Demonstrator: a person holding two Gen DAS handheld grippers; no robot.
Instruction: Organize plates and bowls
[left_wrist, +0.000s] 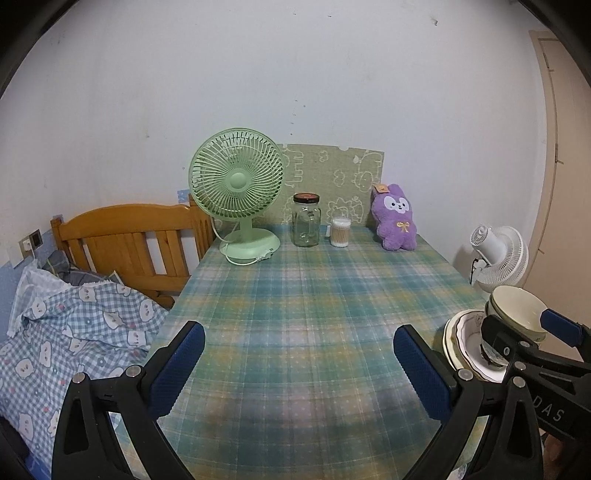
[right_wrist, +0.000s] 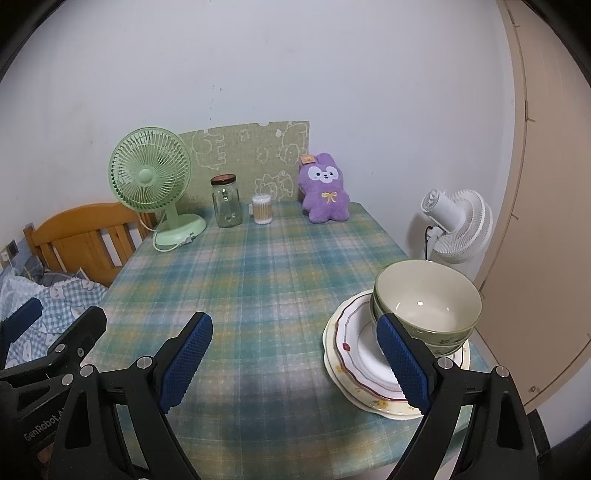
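Two pale green bowls (right_wrist: 428, 306) sit nested on a stack of plates (right_wrist: 354, 354) near the table's right front edge; the top plate is white with a red rim, the bottom one cream with flowers. The stack also shows in the left wrist view (left_wrist: 465, 339), partly hidden by the right gripper. My right gripper (right_wrist: 295, 363) is open and empty, its right finger (right_wrist: 402, 363) in front of the plates. My left gripper (left_wrist: 299, 369) is open and empty above the plaid tablecloth, left of the stack.
At the table's back stand a green desk fan (left_wrist: 236, 192), a glass jar (left_wrist: 306, 221), a cotton-swab tub (left_wrist: 340, 232) and a purple plush (left_wrist: 396, 218). A white fan (right_wrist: 458, 225) stands beyond the right edge. A wooden bed (left_wrist: 122, 243) lies left.
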